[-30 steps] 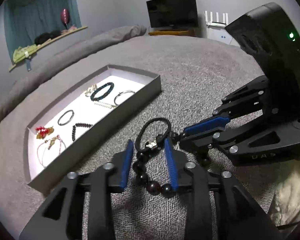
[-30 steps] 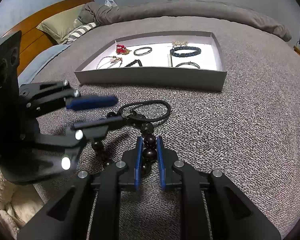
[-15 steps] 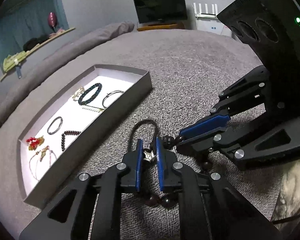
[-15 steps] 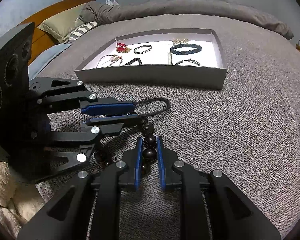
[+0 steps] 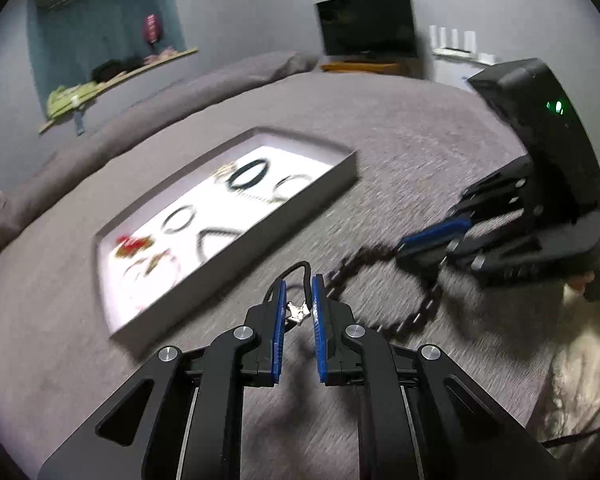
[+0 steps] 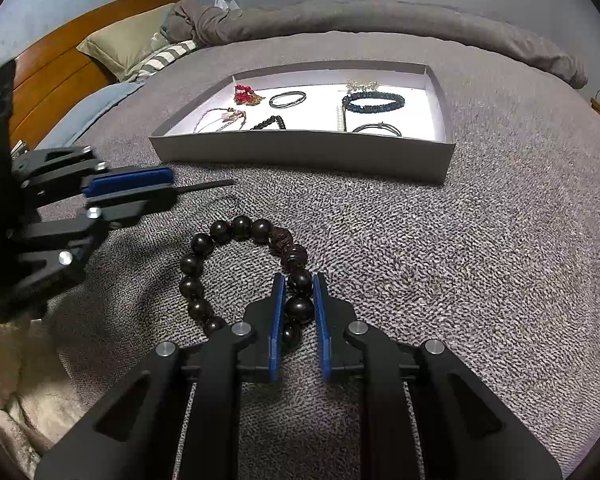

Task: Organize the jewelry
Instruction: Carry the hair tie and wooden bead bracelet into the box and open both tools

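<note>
A black cord bracelet (image 5: 297, 269) with a small silver star charm (image 5: 298, 313) hangs lifted off the grey blanket, and my left gripper (image 5: 298, 280) is shut on it. In the right wrist view the left gripper (image 6: 171, 190) sits at the left with the cord (image 6: 216, 185) poking out of its tips. A dark wooden bead bracelet (image 6: 240, 226) lies in a ring on the blanket, my right gripper (image 6: 299, 278) shut on its near beads. The two bracelets are apart. Beyond them lies the grey jewelry tray (image 6: 300, 152), also seen in the left wrist view (image 5: 240, 252).
The tray holds several bracelets and chains on a white floor (image 6: 416, 114). A rolled grey duvet (image 6: 420, 36) borders the bed's far side, pillows (image 6: 128, 44) and a wooden headboard (image 6: 48, 80) lie left. A cream fluffy fabric (image 6: 8, 392) is near the left gripper. A TV (image 5: 366, 26) stands beyond.
My left gripper shut on the cord bracelet at its star charm, then lifted and pulled it away from the beads. The right gripper kept still on the bead bracelet.
</note>
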